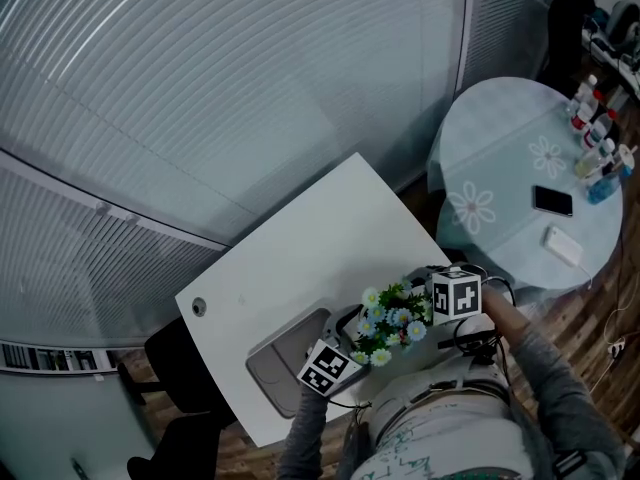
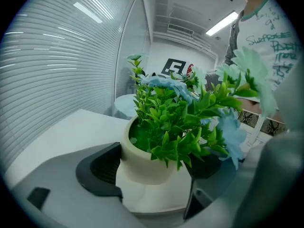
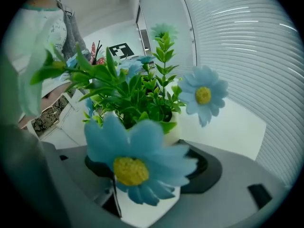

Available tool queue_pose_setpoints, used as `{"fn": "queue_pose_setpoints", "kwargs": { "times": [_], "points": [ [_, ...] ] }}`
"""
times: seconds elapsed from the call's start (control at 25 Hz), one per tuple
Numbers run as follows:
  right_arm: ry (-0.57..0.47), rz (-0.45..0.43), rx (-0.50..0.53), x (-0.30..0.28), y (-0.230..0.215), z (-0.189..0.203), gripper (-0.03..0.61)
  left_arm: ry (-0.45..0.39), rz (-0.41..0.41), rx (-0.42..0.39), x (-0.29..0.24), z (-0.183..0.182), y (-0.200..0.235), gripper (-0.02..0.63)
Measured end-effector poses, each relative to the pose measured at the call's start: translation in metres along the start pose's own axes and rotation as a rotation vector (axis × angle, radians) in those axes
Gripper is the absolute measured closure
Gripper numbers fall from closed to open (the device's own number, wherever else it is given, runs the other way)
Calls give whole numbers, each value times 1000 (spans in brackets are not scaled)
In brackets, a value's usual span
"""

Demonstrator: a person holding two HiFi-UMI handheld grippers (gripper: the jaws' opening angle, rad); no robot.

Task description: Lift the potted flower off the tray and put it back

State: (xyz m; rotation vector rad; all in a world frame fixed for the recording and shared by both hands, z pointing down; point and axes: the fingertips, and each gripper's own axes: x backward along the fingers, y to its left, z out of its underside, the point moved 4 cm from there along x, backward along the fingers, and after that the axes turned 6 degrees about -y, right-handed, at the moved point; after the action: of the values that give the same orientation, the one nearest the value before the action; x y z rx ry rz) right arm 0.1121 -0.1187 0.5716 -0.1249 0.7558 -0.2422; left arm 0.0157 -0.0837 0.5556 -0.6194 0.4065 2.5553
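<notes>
The potted flower (image 1: 392, 323), a cream pot (image 2: 142, 160) of green leaves and pale blue daisies, is at the near edge of the white table (image 1: 300, 258), just right of the grey tray (image 1: 280, 368). White surface shows under the pot; whether it rests there I cannot tell. My left gripper (image 1: 352, 346) (image 2: 152, 160) is shut on the pot, whose side lies against the dark pads (image 2: 102, 167). My right gripper (image 1: 440, 313) (image 3: 147, 163) holds it from the opposite side. A large daisy (image 3: 137, 165) hides most of the pot (image 3: 175, 129) there.
A round table (image 1: 500, 138) with a flowered light-blue cloth stands at the right, bearing a phone (image 1: 552, 200), a white box (image 1: 563, 245) and several bottles (image 1: 598, 133). A black chair (image 1: 180, 363) stands left of the white table. Slatted blinds run along the far side.
</notes>
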Motion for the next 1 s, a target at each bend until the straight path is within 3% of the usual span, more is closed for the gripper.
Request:
{"fn": "queue_pose_setpoints", "kwargs": {
  "times": [1.0],
  "points": [
    [20, 9, 107, 46, 7, -56, 227, -44, -110, -36, 39, -61, -12, 199]
  ]
}}
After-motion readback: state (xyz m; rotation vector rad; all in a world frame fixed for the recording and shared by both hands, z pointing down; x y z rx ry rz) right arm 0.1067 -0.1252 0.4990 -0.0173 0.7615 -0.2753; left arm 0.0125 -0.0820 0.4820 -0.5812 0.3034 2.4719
